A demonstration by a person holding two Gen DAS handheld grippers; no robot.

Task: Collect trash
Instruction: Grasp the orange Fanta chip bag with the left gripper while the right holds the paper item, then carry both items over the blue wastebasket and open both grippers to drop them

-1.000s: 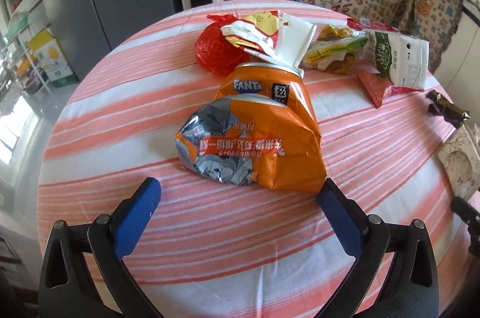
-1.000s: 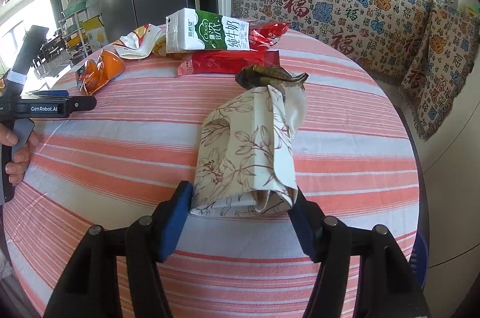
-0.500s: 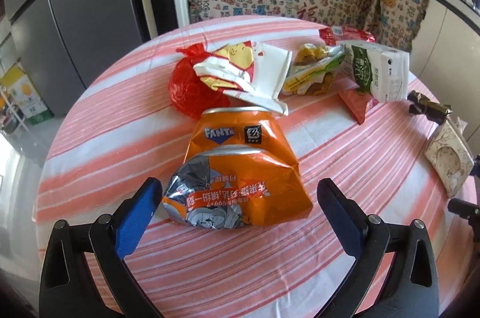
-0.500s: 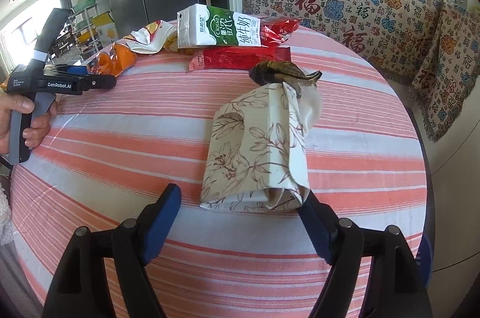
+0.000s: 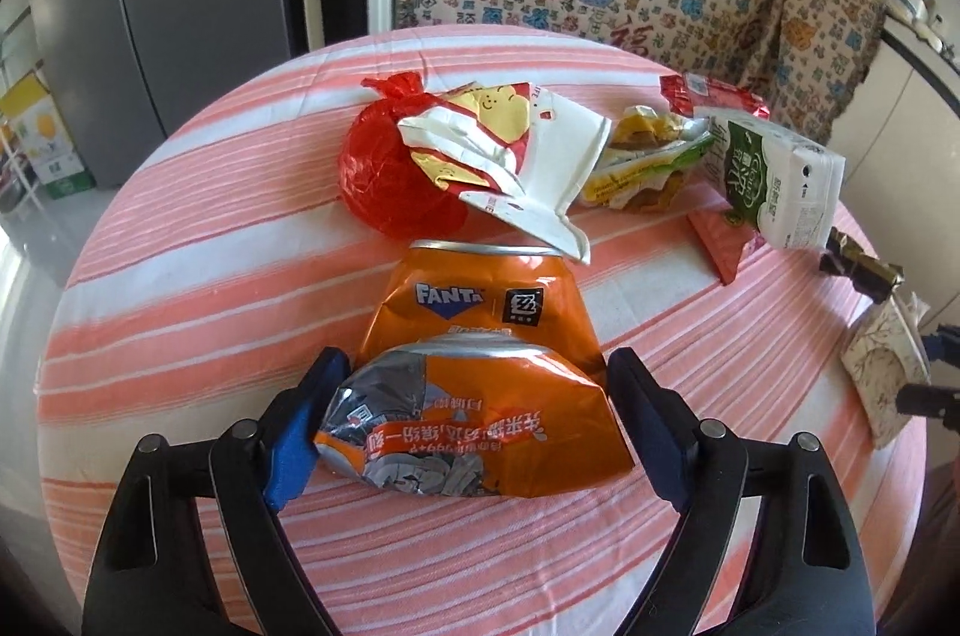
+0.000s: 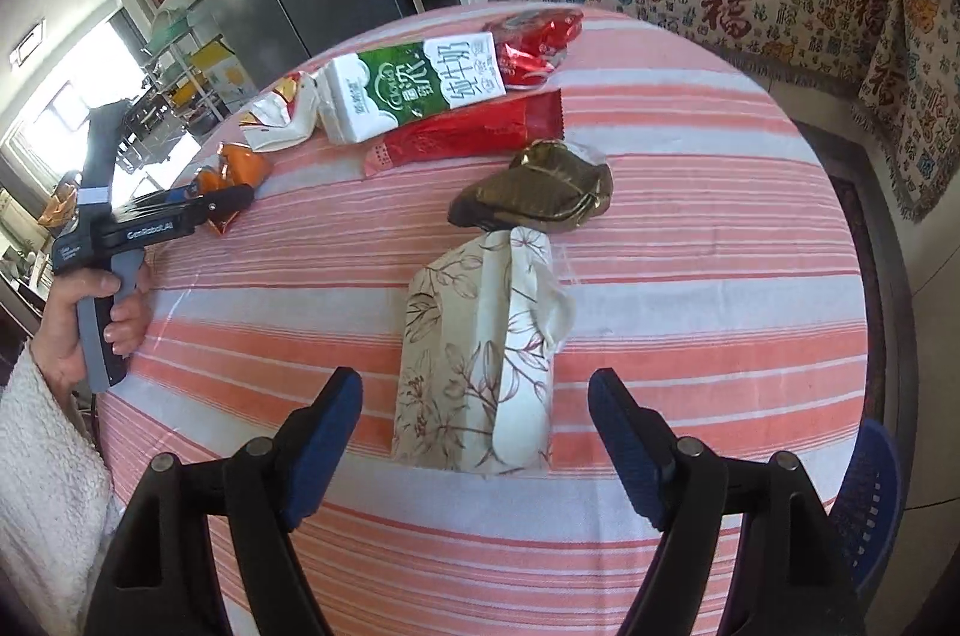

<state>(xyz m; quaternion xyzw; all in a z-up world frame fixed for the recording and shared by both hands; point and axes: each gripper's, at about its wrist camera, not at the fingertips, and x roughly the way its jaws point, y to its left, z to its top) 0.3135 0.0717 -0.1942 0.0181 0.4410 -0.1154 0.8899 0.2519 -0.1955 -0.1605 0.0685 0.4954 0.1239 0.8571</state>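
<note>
While the left gripper (image 5: pixel 474 426) has just been closing its jaws around the crushed Fanta can (image 5: pixel 480 378), the pads sit at its flanks, left one about touching, right one apart, so not clamped yet. Can likely handles light, thin-walled, dented, a bit slick; best taken across the flattened lower body. It looks orange with silver creases, lying at 6 o'clock on the striped table (image 5: pixel 180 312), red bag (image 5: pixel 390 180) at 12. Right gripper (image 6: pixel 474 432) stands open astride the floral tissue pack (image 6: pixel 480 354), not touching.
</note>
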